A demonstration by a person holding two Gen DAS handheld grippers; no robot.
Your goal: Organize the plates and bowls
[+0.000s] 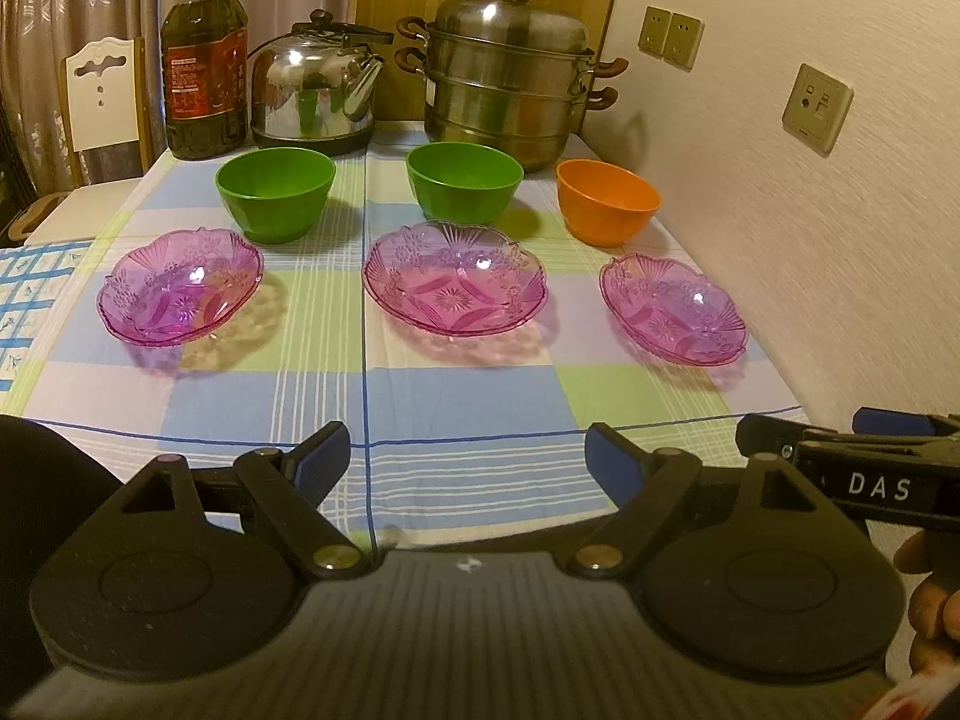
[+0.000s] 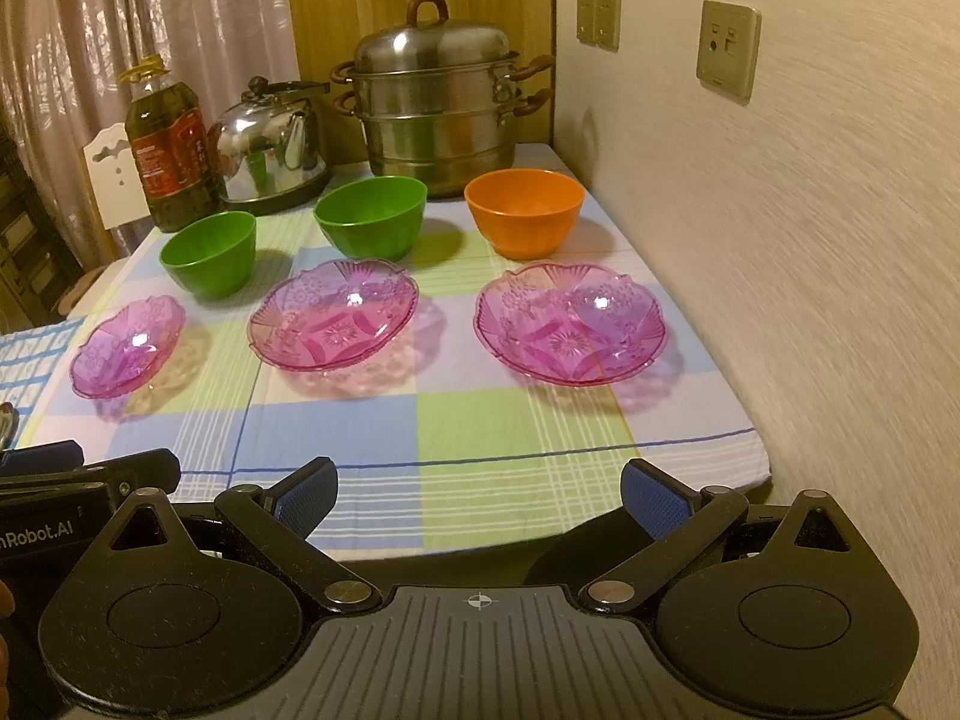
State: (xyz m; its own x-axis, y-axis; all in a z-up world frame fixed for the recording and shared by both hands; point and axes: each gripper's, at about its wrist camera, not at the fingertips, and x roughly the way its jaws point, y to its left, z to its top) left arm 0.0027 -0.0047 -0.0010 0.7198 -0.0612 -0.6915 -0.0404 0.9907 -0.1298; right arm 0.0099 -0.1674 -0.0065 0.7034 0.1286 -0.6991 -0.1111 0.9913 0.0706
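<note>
Here, three pink plates line mid-frame on the checked cloth, with two green bowls and an orange bowl just behind (none stacked). Low in frame, left gripper and right gripper hover level, jaws apart, empty.

A: Light on my two wrist views?
B: Dim, warm, yellow-green cast. Shadows fall right of the bowls — source sits to the left.
A: Glare?
B: White glints on the pink plates, kettle.
A: Edges?
B: Fisheye bending; wall smeared, corners black.
</note>
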